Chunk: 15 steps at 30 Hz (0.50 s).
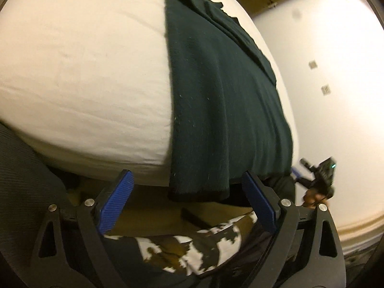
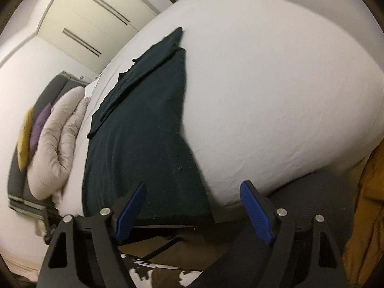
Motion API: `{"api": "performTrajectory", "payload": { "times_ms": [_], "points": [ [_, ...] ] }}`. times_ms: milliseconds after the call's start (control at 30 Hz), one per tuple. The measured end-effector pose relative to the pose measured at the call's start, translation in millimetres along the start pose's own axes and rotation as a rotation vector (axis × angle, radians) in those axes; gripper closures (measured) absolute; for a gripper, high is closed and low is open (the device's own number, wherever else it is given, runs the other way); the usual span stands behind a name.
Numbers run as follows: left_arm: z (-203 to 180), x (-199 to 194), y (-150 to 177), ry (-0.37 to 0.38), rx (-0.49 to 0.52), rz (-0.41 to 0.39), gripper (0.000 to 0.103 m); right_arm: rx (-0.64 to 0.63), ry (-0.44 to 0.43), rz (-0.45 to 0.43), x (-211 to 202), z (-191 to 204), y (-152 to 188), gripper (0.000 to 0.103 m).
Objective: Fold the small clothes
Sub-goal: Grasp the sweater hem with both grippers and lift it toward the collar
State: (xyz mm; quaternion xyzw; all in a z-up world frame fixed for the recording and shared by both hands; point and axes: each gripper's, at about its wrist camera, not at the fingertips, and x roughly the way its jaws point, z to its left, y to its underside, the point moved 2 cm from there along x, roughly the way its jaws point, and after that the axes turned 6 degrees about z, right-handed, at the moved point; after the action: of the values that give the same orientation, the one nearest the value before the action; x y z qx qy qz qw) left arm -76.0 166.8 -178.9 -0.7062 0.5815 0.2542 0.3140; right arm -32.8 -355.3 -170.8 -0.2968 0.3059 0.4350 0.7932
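The left gripper (image 1: 189, 201) tilts downward with its blue pads (image 1: 117, 201) spread wide and nothing pressed between them. The right gripper (image 2: 195, 210) tilts down the same way, its blue pads (image 2: 258, 213) also well apart and gripping nothing. In the left wrist view the right gripper shows small beyond the right-hand finger, held in a hand (image 1: 314, 198).

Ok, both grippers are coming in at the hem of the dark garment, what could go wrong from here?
The dark green garment's hem hangs past the white mattress edge, so the open left gripper and right gripper might pinch only one layer. Uneven pulls could undo the folded-in sleeve or drag the garment off.
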Motion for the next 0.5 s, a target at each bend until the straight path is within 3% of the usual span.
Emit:
{"api": "performTrajectory", "payload": {
  "times_ms": [133, 233, 500],
  "points": [
    [7, 1, 9, 0.068, -0.062, -0.002, 0.024, 0.002, 0.009, 0.039, 6, 0, -3, 0.021],
    [12, 0, 6, 0.075, -0.068, 0.013, 0.038, 0.007, 0.014, 0.086, 10, 0, -7, 0.021],
    [14, -2, 3, 0.139, -0.086, 0.034, 0.039, -0.056, 0.009, 0.274, 26, 0, -21, 0.021]
  ]
}}
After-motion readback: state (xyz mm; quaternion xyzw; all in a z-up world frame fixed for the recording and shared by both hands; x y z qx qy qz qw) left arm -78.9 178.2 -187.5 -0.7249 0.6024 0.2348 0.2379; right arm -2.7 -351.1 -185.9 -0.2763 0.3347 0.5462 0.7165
